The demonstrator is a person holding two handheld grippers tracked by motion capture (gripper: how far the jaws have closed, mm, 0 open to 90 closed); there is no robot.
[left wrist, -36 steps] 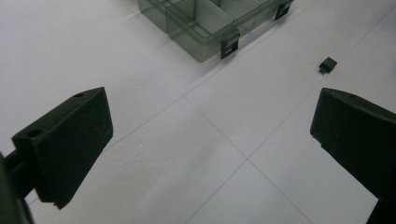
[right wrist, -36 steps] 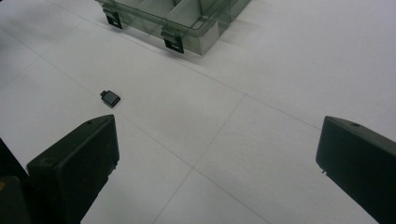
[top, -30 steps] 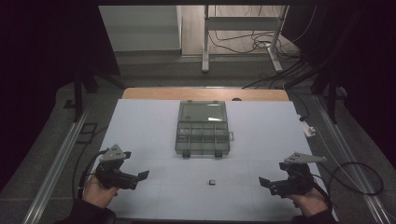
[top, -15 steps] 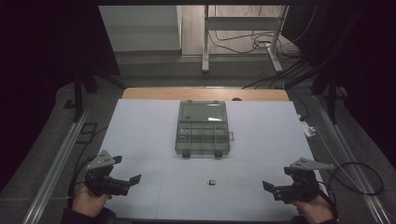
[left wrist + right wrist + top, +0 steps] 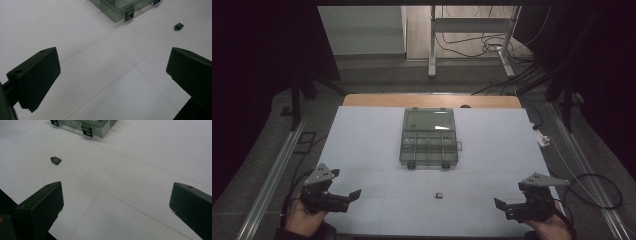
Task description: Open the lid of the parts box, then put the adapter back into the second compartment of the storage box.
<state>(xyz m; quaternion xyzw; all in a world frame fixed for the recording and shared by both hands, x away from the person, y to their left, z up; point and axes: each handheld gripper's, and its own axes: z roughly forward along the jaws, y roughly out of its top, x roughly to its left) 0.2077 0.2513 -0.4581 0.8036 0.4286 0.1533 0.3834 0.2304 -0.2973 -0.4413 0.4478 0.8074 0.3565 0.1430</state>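
White table (image 5: 362, 145) holds a shut clear compartment box (image 5: 429, 138); left tongs (image 5: 354, 195) and right tongs (image 5: 499, 206) spread.

Overhead plus two low tool cameras

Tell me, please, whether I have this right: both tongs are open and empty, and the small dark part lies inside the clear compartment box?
Not quite. The small dark part lies on the white table, apart from the clear compartment box, as the high view shows. Both tongs, left and right, are indeed open and empty.
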